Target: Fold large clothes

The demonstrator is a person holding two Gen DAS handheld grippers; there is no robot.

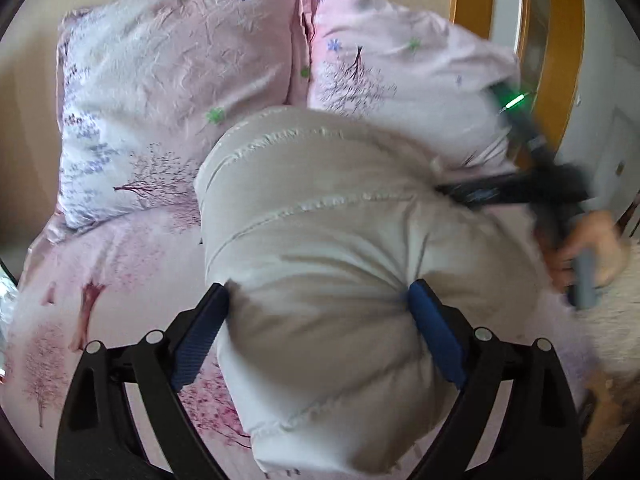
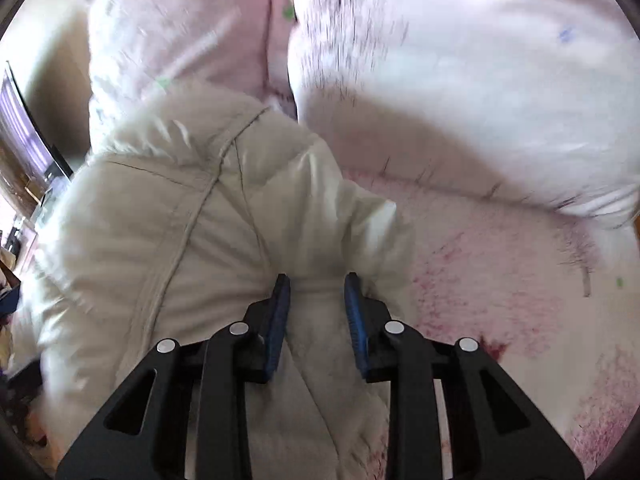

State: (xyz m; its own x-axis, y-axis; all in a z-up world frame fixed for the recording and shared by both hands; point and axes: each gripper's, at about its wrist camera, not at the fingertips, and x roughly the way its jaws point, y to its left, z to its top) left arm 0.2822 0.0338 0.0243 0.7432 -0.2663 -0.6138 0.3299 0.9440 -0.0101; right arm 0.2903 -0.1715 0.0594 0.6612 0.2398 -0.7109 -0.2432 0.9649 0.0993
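Observation:
A puffy cream quilted jacket [image 1: 320, 240] lies bunched on a pink flowered bed sheet [image 1: 104, 280]. In the left wrist view my left gripper [image 1: 318, 300] has its blue-padded fingers [image 1: 434, 332] pressed into a thick bulge of the jacket from both sides. In the right wrist view my right gripper [image 2: 318, 296] is shut on a narrower fold of the same jacket [image 2: 180, 220], its pads [image 2: 280, 320] pinching the fabric. The right gripper also shows blurred at the right of the left wrist view [image 1: 532, 184], held by a hand.
Two pink flowered pillows [image 1: 168, 80] [image 1: 400, 68] lie at the head of the bed behind the jacket. A wooden door frame [image 1: 560, 40] stands at the far right. Furniture and a dark screen [image 2: 28, 136] sit left of the bed.

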